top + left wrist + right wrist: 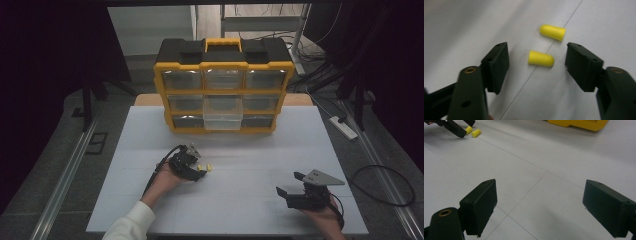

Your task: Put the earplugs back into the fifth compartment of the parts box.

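Earplug pickup barely begun
Left claw [537, 65] spread around the nearer earplug [541, 58], untouched; organizer [223, 85] drawer open beyond; right claw [540, 207] spread, idle.

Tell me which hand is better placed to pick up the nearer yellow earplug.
Left. The left gripper already has its open jaws on either side of the nearer earplug, not yet touching it. The right gripper sits open, well off to the side on the table.

Two bright yellow earplugs [541, 58] lie mid-frame on the pale grey-white counter [250, 200], which is crossed by thin dark lines. The organiser case [223, 85] at upper centre is yellow and black with clear drawers. Both grippers' jaws are black.
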`<state>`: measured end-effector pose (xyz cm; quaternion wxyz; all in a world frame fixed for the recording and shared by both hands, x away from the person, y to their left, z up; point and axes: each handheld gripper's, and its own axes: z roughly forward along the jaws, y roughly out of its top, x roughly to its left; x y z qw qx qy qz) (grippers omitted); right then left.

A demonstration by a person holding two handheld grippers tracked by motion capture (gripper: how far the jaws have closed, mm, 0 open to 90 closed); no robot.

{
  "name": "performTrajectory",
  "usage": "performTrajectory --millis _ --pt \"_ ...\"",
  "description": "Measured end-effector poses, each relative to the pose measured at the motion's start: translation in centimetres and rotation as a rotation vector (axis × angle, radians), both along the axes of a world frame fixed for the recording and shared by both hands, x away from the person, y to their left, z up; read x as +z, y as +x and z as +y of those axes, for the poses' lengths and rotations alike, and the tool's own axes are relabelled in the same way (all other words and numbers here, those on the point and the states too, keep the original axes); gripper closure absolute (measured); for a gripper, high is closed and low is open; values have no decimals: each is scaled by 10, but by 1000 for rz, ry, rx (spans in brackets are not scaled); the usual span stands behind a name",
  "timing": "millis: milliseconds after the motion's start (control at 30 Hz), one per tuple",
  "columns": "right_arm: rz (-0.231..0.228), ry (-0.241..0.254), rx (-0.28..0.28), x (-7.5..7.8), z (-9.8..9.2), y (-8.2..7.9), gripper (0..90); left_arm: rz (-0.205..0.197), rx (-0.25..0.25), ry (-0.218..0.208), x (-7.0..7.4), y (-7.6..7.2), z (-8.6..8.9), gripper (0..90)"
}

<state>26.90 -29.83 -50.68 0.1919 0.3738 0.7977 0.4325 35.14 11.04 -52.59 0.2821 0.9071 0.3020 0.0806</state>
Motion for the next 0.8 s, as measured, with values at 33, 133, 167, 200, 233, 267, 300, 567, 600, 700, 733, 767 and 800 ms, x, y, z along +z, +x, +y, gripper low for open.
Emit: performTrajectory --millis 33,133,167,200,233,267,300,567,600,700,733,767,800 --pt "0 0 0 0 0 0 129 0 0 0 0 0 0 388" --pt "-1 1 1 0 0 0 130 -4 -12 0 0 0 -1 415" --pt "-1 1 1 0 0 0 130 -4 -12 0 0 0 -1 427" --pt "-1 1 1 0 0 0 130 -6 -15 -2 0 -1 -1 427" --pt "-1 -1 3 0 0 0 130 -6 -16 -3 0 -1 -1 437" --pt "-1 -2 3 0 0 0 130 -6 -18 -6 0 -1 -1 450" --pt "-1 -3 3 0 0 0 130 -7 -21 -7 0 -1 -1 469" --pt "-3 2 2 0 0 0 131 -6 -43 -6 1 -3 -2 677" --pt "-2 0 3 0 0 0 130 -5 -44 -5 2 -3 -2 686" --pt "-5 -1 6 0 0 0 131 -4 -42 -5 2 -3 -2 707" --pt "-5 -1 6 0 0 0 131 -4 -42 -5 2 -3 -2 711" --pt "-4 0 5 0 0 0 131 -6 -40 -8 3 -4 -1 711" --pt "-4 0 5 0 0 0 131 -9 -36 -15 4 -4 -1 714"
